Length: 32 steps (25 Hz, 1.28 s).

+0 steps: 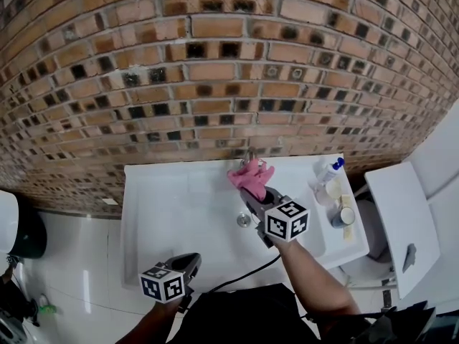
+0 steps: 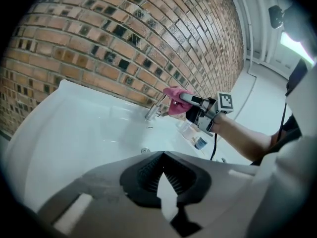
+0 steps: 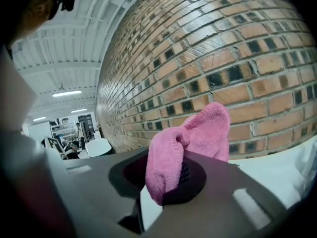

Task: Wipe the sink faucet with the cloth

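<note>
A pink cloth (image 1: pixel 251 178) is bunched against the chrome faucet (image 1: pixel 250 154) at the back of the white sink (image 1: pixel 179 206). My right gripper (image 1: pixel 252 192) is shut on the cloth, which fills its jaws in the right gripper view (image 3: pixel 193 143) and hides the faucet there. The left gripper view shows the faucet (image 2: pixel 153 110) with the cloth (image 2: pixel 174 94) pressed on its right side. My left gripper (image 1: pixel 192 261) hangs low at the sink's front edge, shut with nothing in it, far from the faucet.
A brick wall (image 1: pixel 215 70) rises right behind the sink. The drain (image 1: pixel 244 221) lies below the faucet. A white bottle with a blue cap (image 1: pixel 328 172) and a small cup (image 1: pixel 343 217) stand on the sink's right ledge. A black cable (image 1: pixel 244 274) trails from my right gripper.
</note>
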{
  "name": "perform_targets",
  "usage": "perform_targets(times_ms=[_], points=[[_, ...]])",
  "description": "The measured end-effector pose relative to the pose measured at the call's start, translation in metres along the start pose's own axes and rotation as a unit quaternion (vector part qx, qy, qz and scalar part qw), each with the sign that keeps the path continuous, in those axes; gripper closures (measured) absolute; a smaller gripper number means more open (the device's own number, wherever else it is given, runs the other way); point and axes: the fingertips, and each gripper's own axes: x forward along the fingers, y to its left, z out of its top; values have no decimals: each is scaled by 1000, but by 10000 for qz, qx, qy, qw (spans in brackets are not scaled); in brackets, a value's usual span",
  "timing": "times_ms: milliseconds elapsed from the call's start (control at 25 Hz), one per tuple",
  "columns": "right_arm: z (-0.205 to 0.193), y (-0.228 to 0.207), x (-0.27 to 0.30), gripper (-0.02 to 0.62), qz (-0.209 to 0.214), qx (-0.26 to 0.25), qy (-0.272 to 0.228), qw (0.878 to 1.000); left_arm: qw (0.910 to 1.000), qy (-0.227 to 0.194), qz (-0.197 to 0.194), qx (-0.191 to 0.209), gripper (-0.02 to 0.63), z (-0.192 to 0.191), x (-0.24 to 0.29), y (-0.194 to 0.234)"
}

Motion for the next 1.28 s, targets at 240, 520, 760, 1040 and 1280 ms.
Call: perform_targets(times_ms=[240, 520, 760, 1040, 1280], points=[[-26, -5, -3, 548, -13, 583, 204, 9981, 10000, -74, 54, 30, 603, -1, -4, 4], [-66, -12, -38, 548, -113, 1011, 885, 9909, 9993, -313, 118, -147, 602, -10, 0, -15], [-64, 1, -114, 548, 236, 1980, 327, 9794, 9996, -239, 114, -131, 601, -20, 15, -49], [-67, 10, -202, 548, 342, 2981, -412, 9530, 9995, -289, 18, 106, 603, -20, 24, -100], [-68, 39, -245, 548, 680, 2752, -467, 9578, 9995, -180, 243, 61, 602, -40, 15, -107]])
